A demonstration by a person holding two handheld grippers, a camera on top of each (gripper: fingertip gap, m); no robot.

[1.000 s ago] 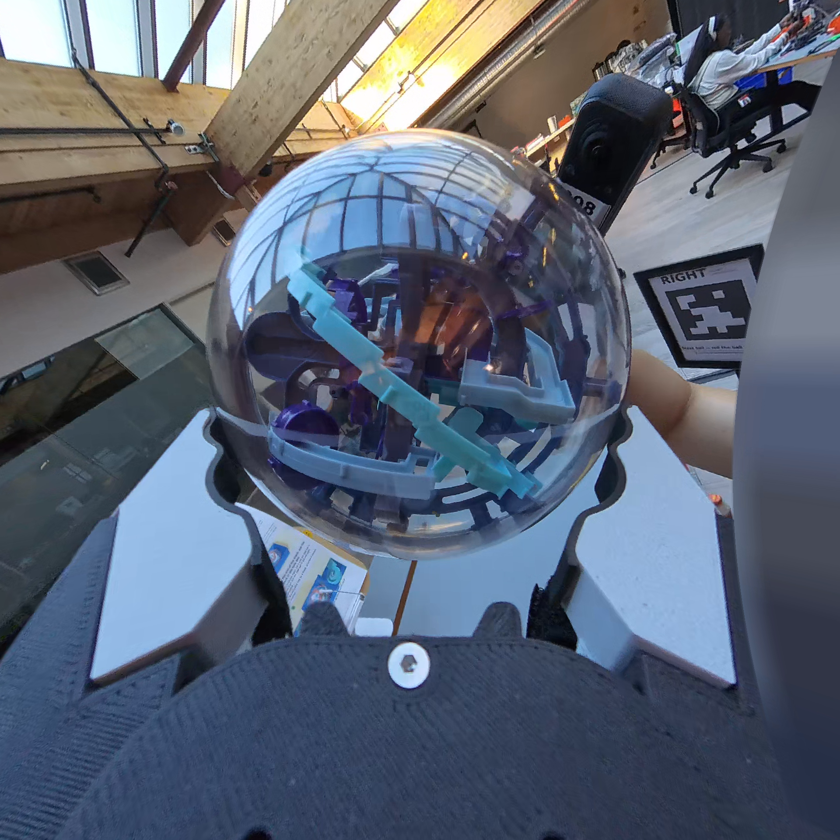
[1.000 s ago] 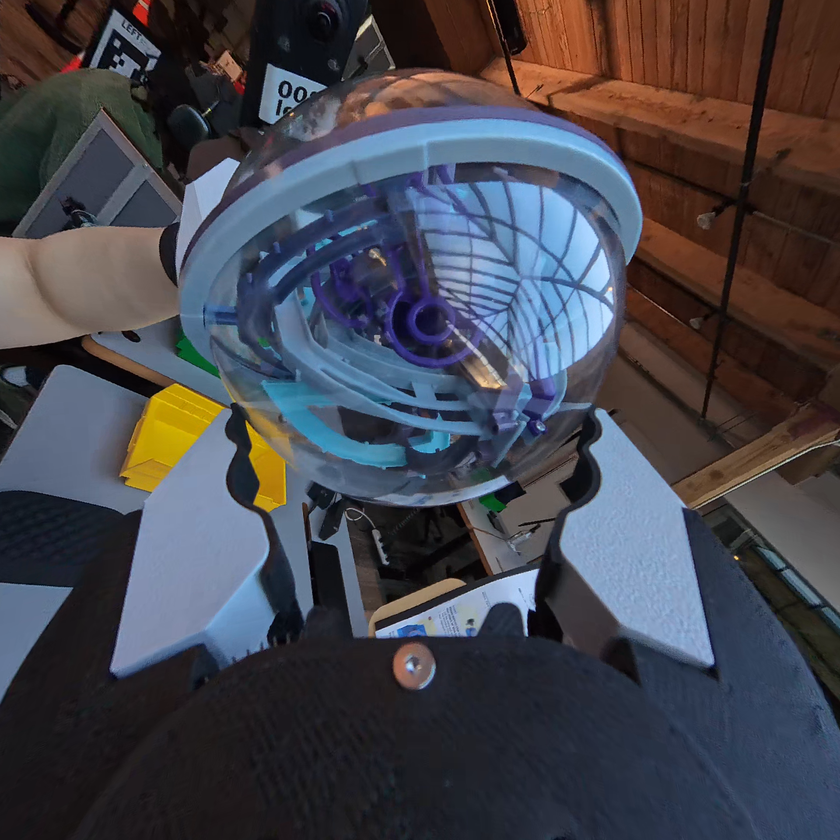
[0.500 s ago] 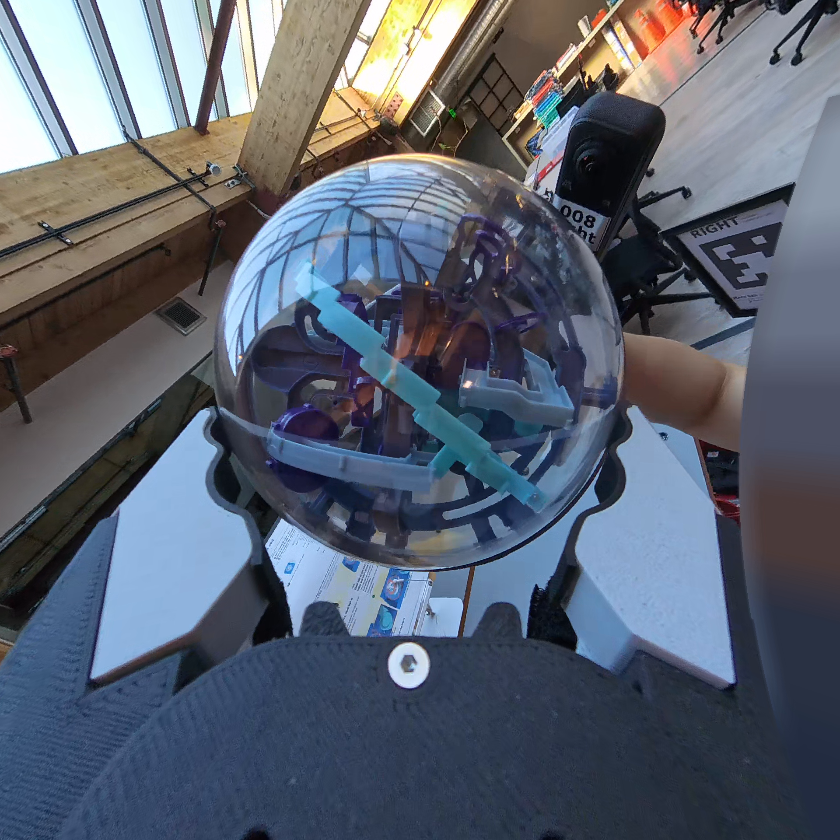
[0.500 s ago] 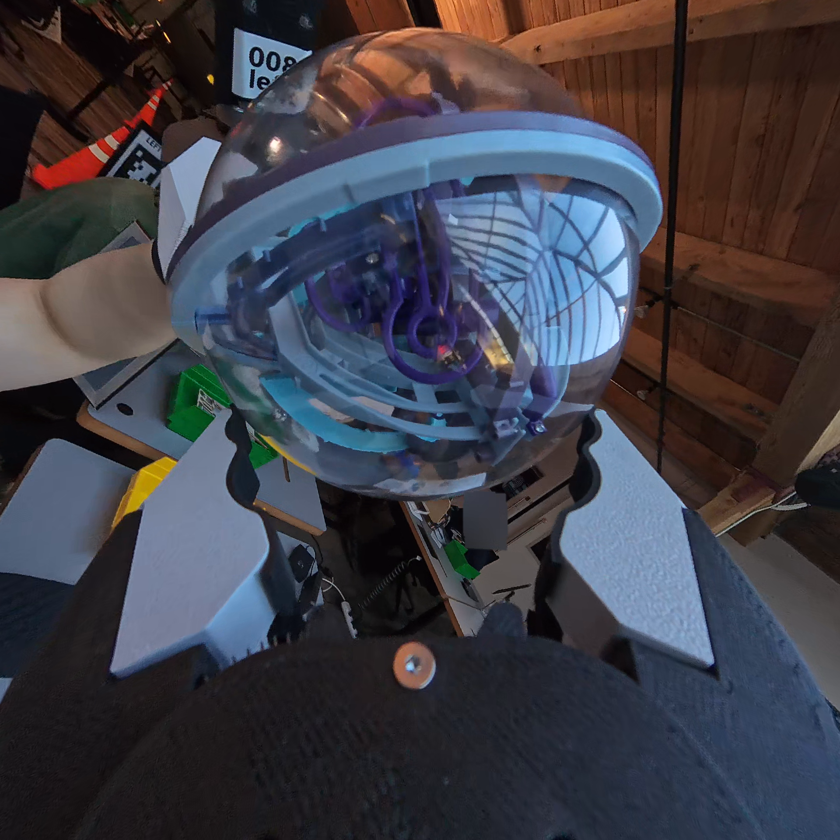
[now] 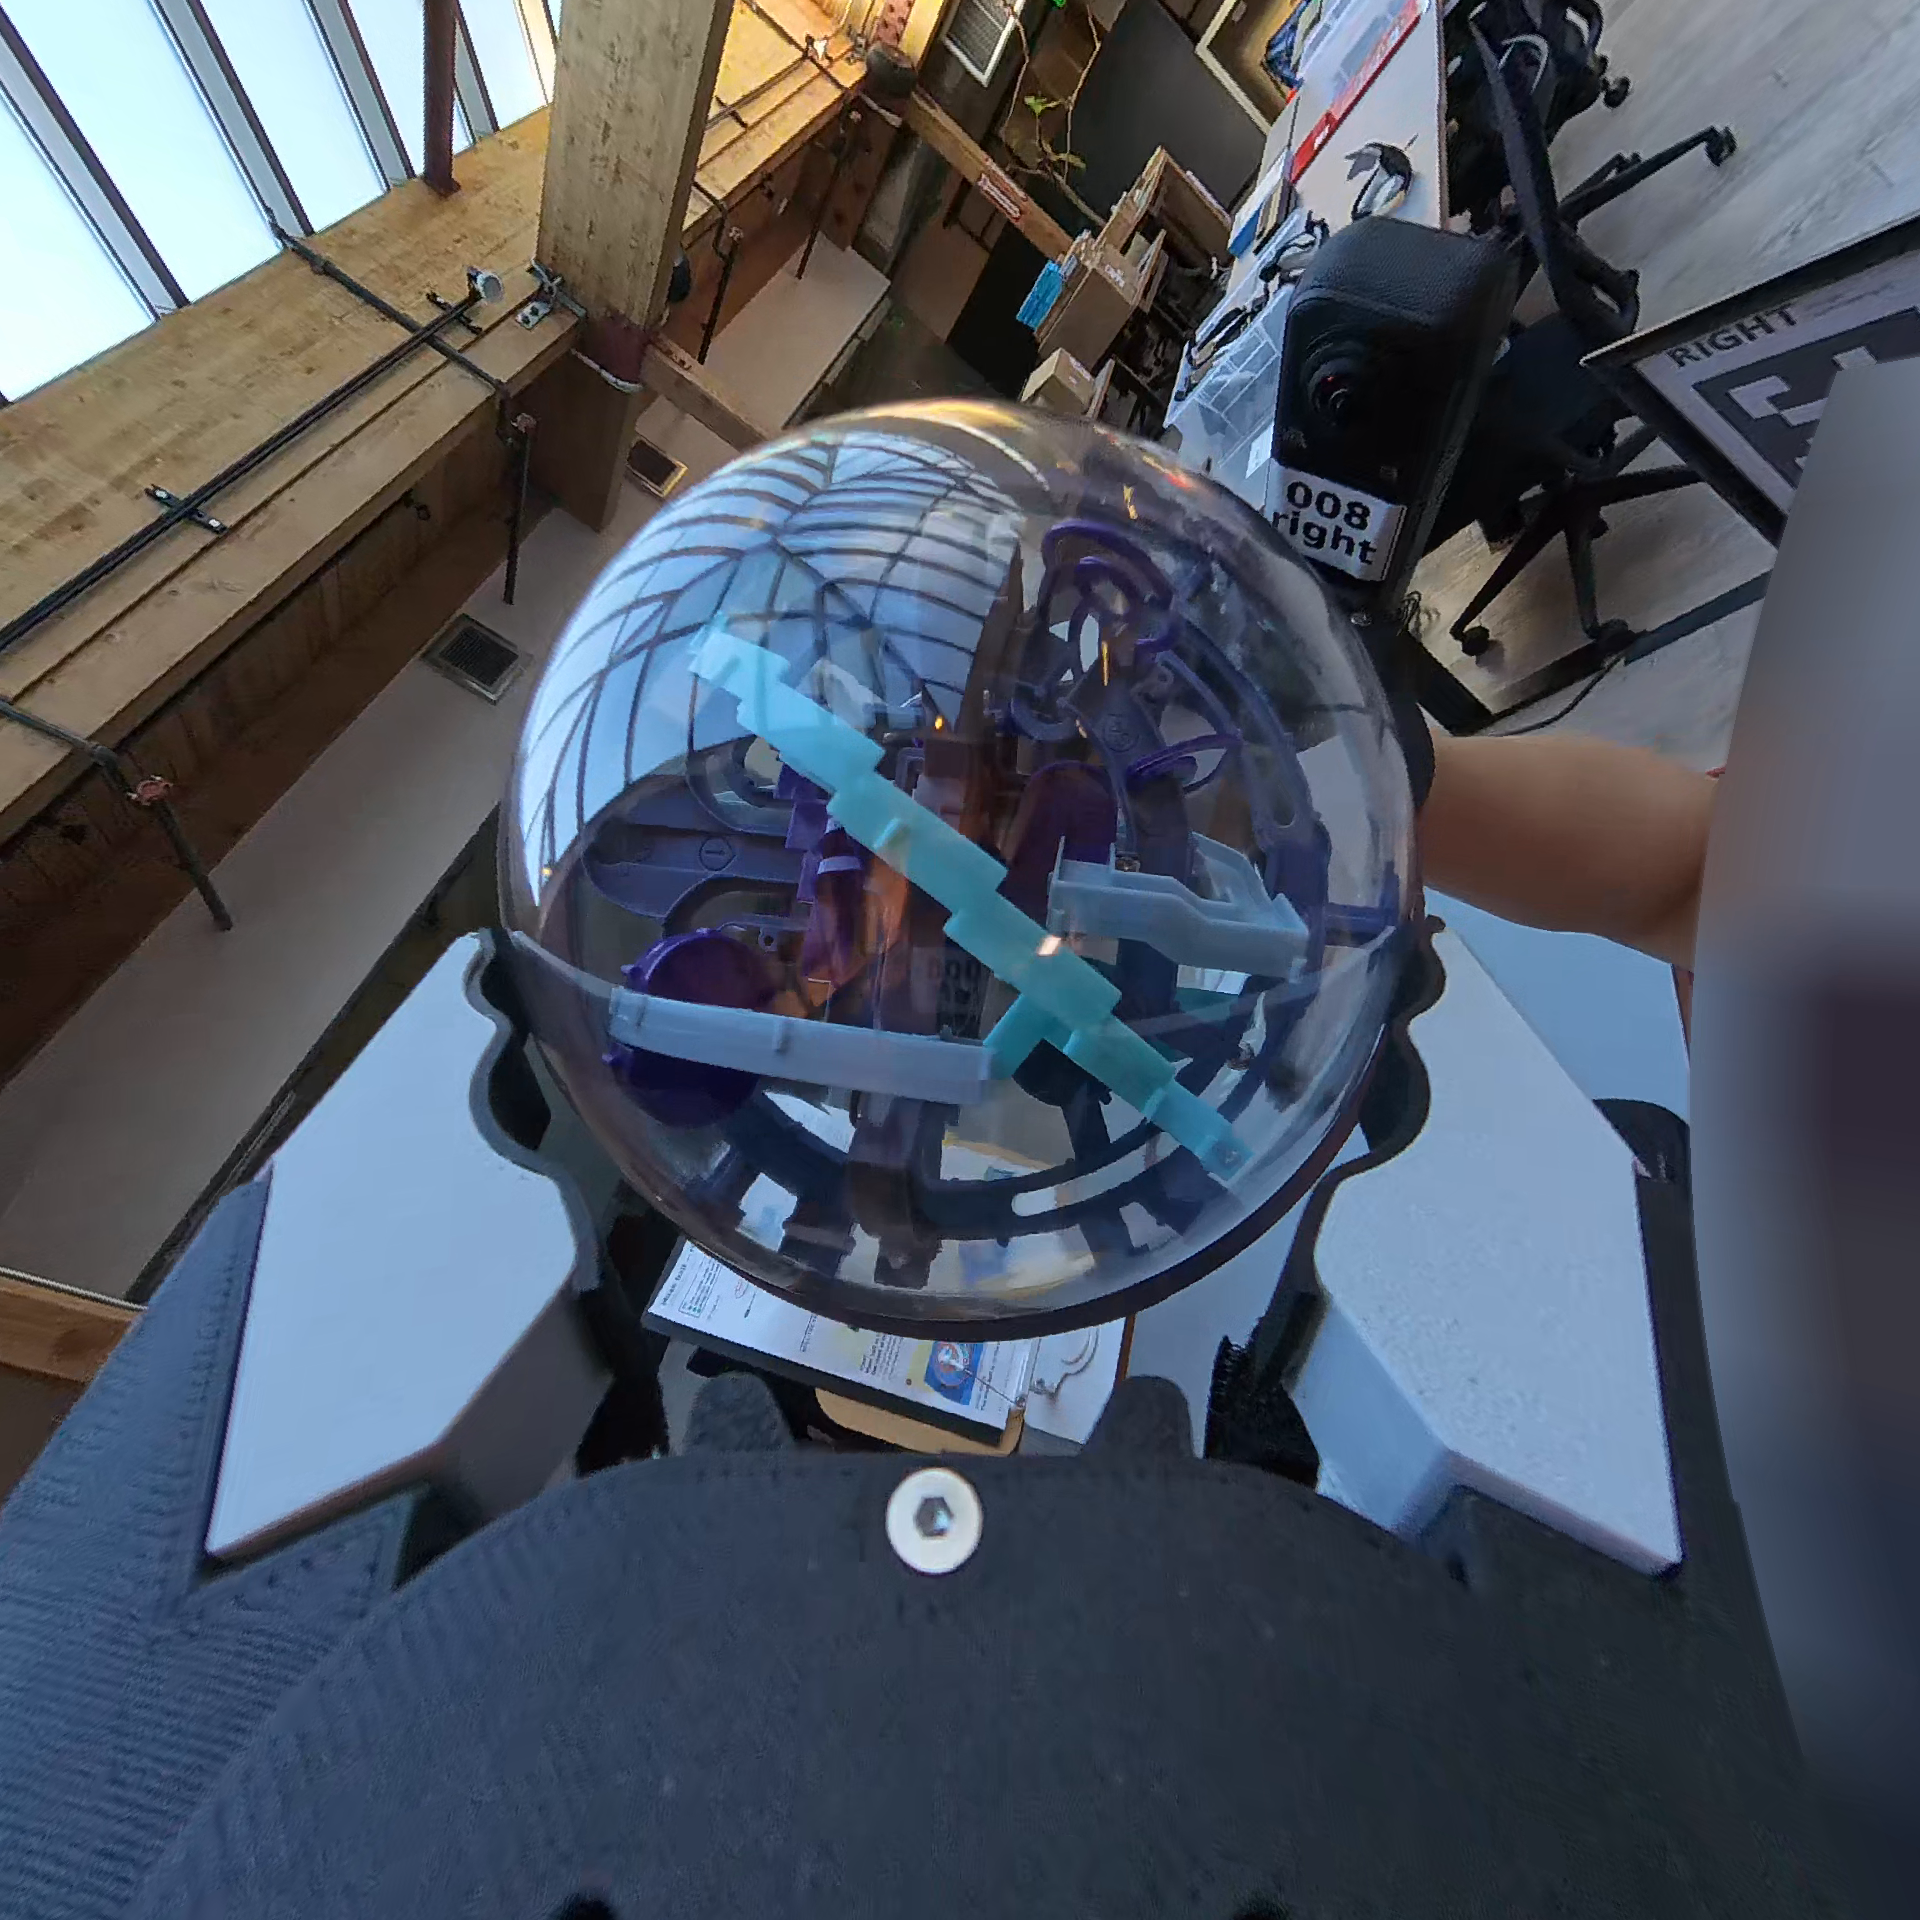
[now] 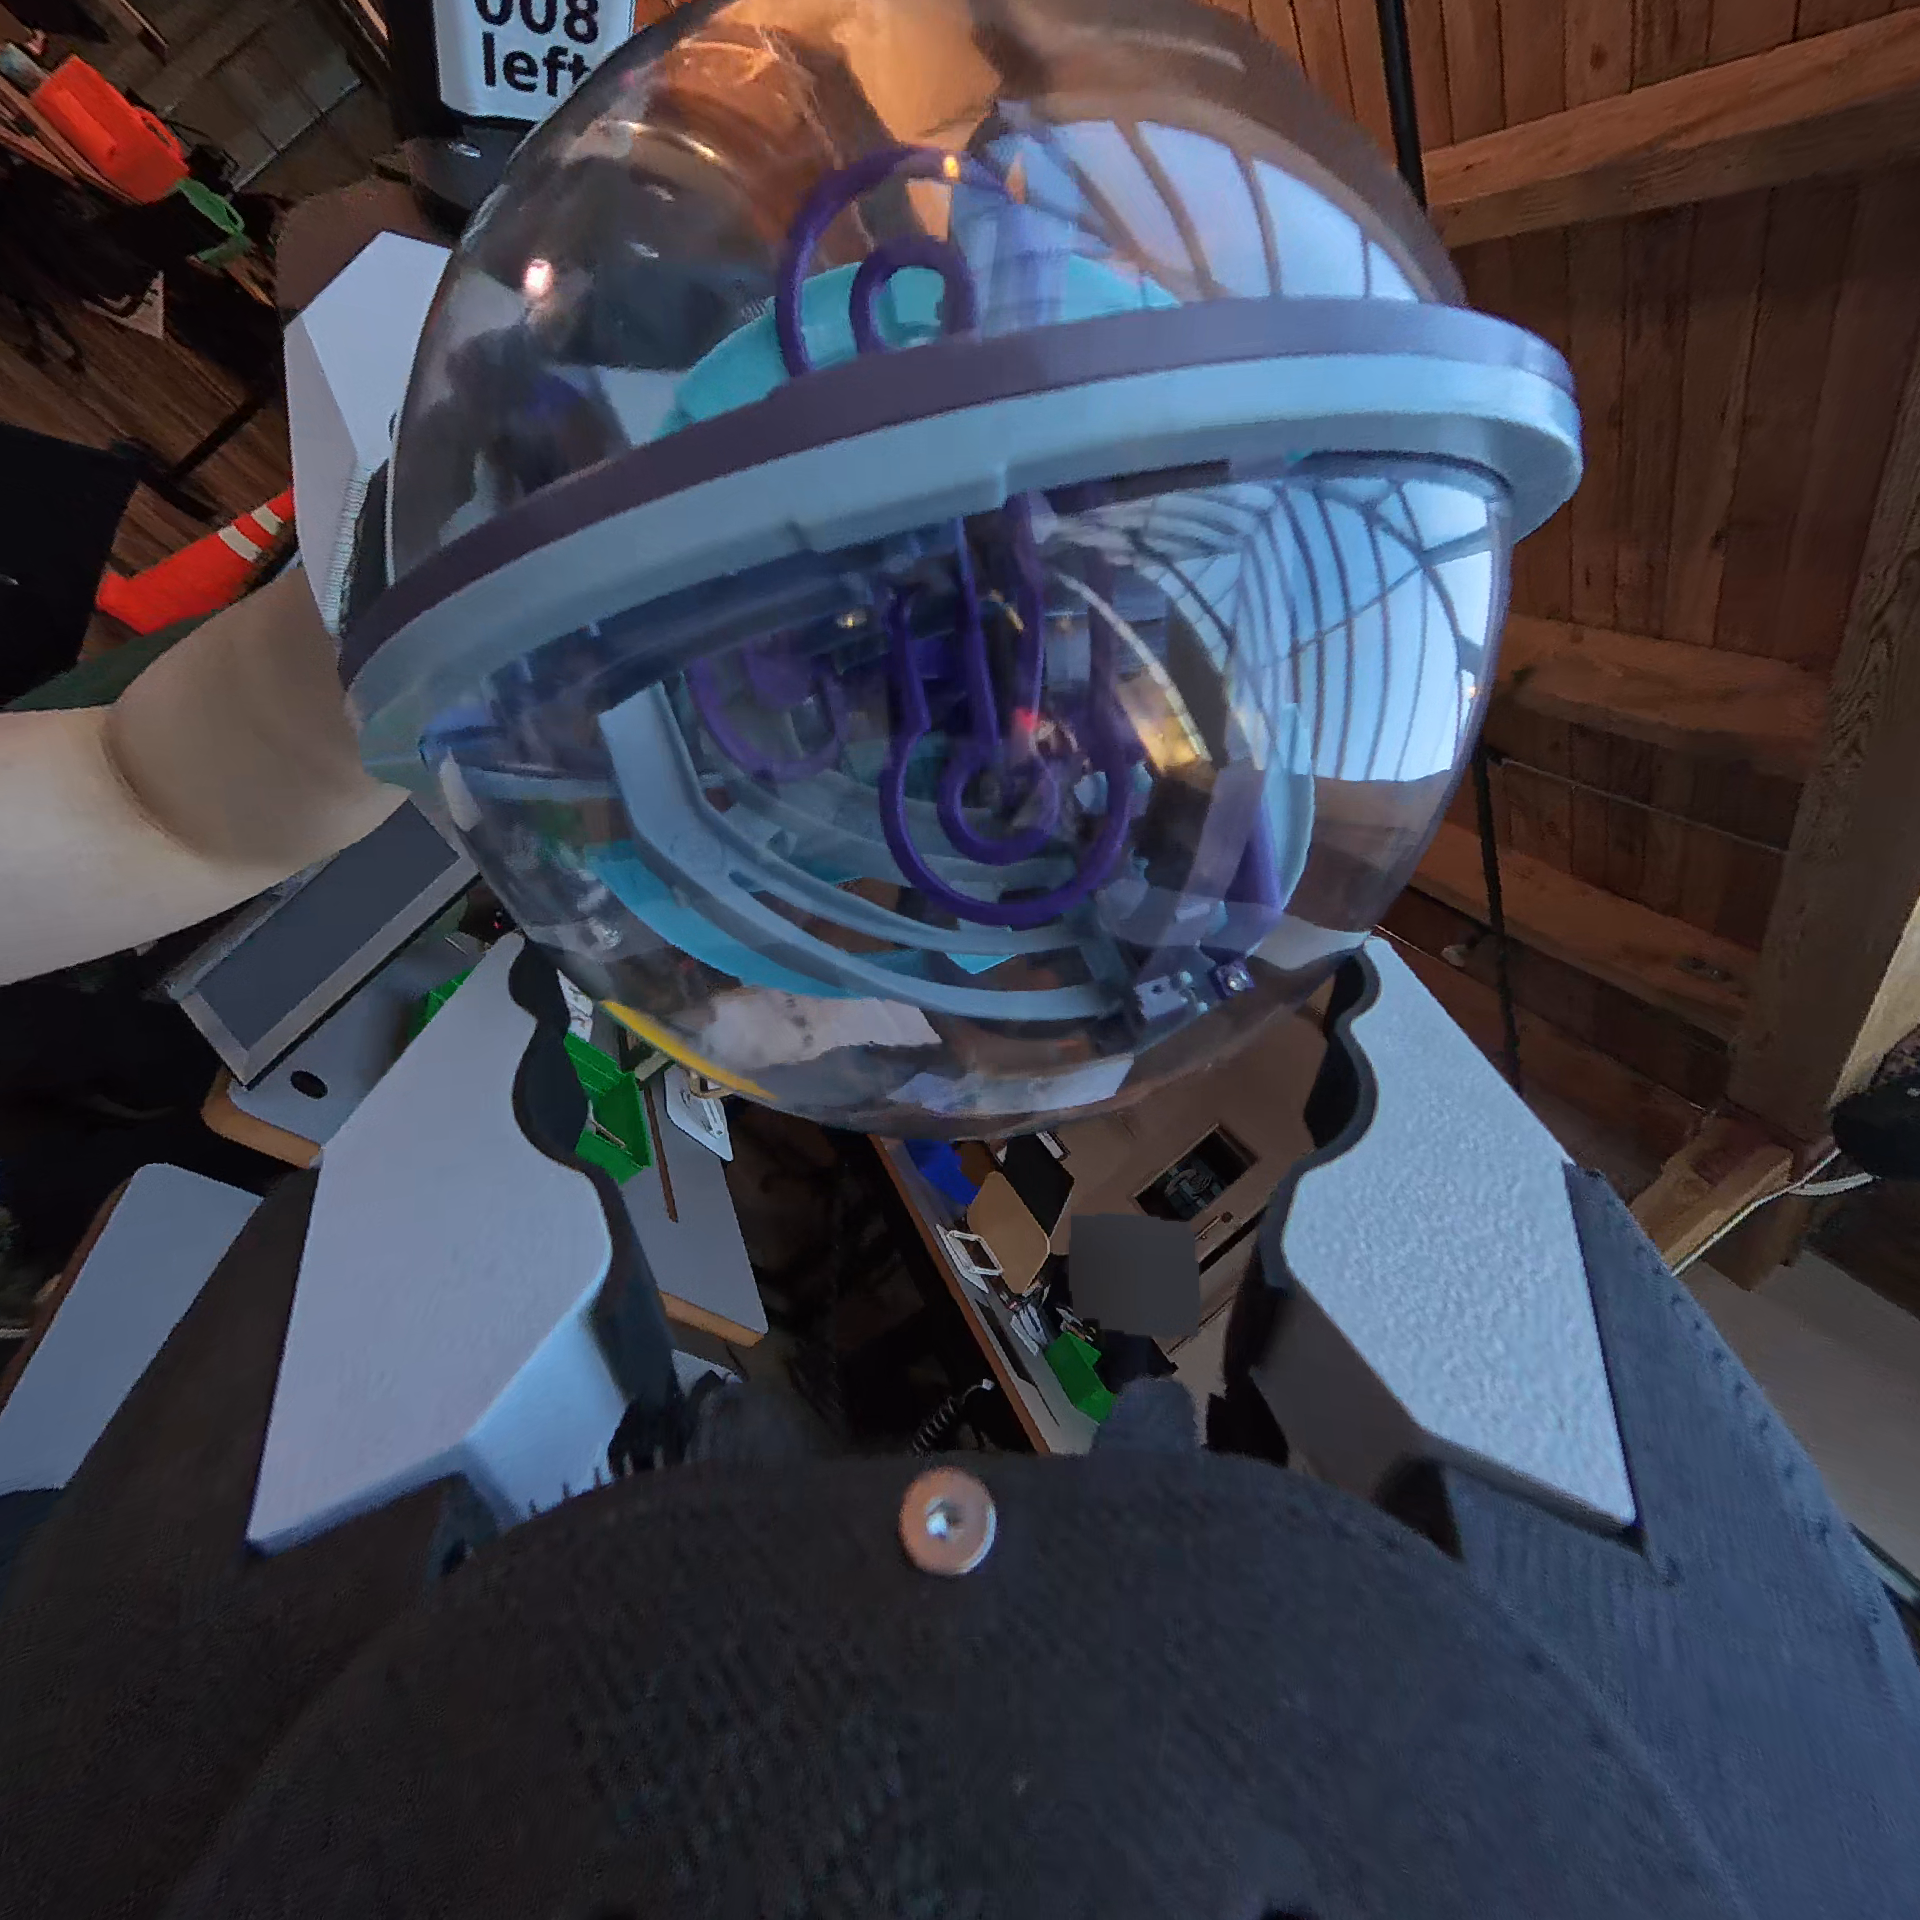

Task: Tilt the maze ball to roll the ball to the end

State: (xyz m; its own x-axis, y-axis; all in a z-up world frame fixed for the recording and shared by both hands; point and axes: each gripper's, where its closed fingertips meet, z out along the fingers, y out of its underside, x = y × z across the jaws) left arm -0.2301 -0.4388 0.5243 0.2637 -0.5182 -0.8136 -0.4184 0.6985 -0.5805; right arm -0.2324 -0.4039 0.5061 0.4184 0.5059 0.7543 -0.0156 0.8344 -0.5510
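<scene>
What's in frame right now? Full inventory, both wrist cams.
maze ball: 1, clear shell, purple, teal and grey tracks, held between both grippers
printed sheet: 1, white, below the ball
office chair: 1, black, upper right
traffic cone: 1, orange, far left
green bins: several, on the desk below
left gripper: 1, black, white fingers, clamping the ball
right gripper: 1, same build, clamping the ball
forearm: 1, bare, left edge

The maze ball [image 5: 956, 862] sits between the fingers of the left gripper [image 5: 956, 1049] and, on its opposite side, the right gripper [image 6: 935, 1049], with tracks [image 5: 1023, 925] inside and a desk [image 6: 686, 1226] below.
</scene>
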